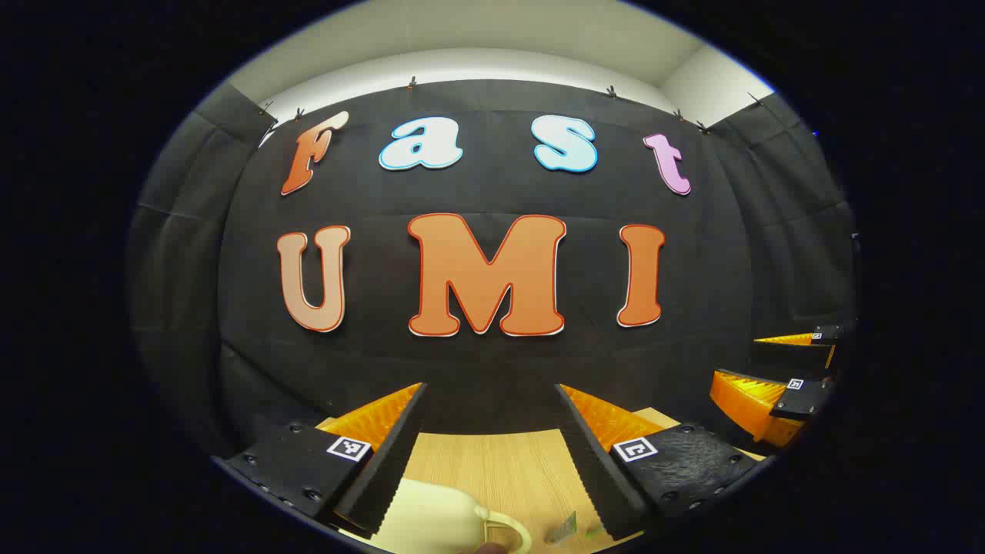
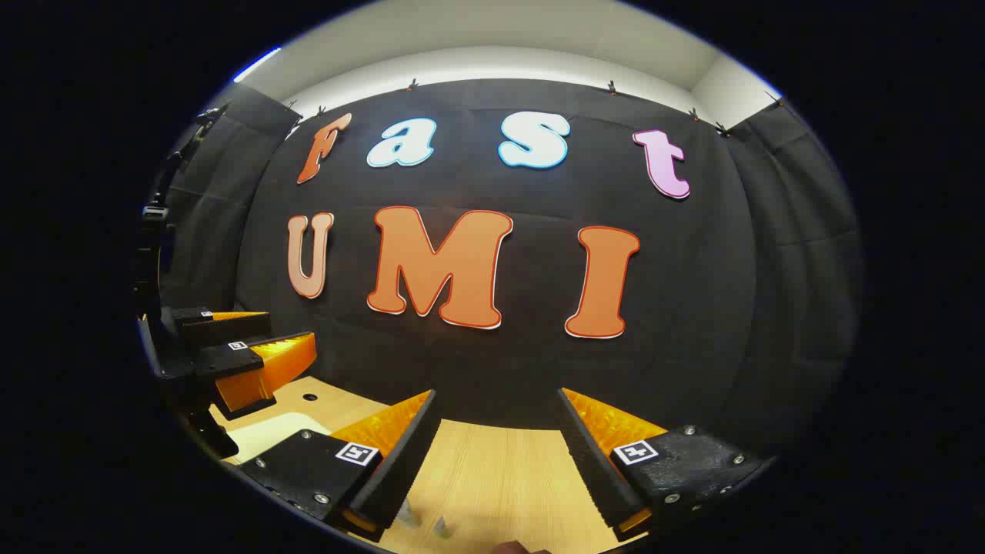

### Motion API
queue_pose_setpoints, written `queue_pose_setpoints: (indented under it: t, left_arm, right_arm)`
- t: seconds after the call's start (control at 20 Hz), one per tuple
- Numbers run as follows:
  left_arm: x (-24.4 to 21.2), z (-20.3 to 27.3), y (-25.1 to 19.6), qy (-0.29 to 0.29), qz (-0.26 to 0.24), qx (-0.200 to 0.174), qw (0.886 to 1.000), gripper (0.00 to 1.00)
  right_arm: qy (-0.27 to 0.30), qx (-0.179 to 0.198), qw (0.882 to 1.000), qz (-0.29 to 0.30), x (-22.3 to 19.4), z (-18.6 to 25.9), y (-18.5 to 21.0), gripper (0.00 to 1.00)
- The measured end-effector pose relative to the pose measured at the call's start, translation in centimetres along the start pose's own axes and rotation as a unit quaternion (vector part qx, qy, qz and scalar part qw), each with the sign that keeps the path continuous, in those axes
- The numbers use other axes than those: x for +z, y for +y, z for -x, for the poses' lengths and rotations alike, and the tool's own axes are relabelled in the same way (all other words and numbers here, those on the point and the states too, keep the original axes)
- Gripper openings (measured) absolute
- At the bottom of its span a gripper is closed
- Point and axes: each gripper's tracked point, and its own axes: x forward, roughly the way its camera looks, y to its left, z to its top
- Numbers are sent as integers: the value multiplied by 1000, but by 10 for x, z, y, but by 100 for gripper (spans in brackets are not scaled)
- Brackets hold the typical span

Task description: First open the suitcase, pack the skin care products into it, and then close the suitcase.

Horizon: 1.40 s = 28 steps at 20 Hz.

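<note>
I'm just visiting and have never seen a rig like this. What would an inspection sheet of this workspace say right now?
Surface: light wooden table, partly bare between the fingers.
Job's things: cream suitcase with handle at the bottom edge of the left gripper view; whether it is open cannot be told. Small items, possibly skin care products, too small to identify.
Clutter: small greenish piece on the table, unclear.
Grippers: left gripper open, holding nothing; right gripper open, holding nothing.
Cables: nothing seen.
Surroundings: black cloth wall, pale ceiling above.
</note>
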Motion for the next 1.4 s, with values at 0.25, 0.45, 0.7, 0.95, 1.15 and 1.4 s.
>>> queue_pose_setpoints:
  t: [0.25,0.45,0.7,0.95,1.15,1.4]
  left_arm:
    - [1,-2,-2,-5,1,0,1000,98]
    - [2,-2,6,-8,-12,8,1000,98]
    - [0,2,7,-2,-13,13,1000,98]
    - [-14,4,12,12,-36,9,999,97]
    - [-40,19,24,54,-100,0,993,99]
    - [-78,40,30,129,-161,-26,978,97]
  right_arm:
    - [-5,13,1000,0,-9,9,9,92]
    - [7,15,1000,0,-18,14,5,95]
    - [9,17,1000,-5,-17,18,-4,95]
    - [22,20,1000,-8,-34,18,-12,95]
    - [15,3,1000,10,-33,15,-31,95]
    - [21,-7,1000,16,-41,14,-50,95]
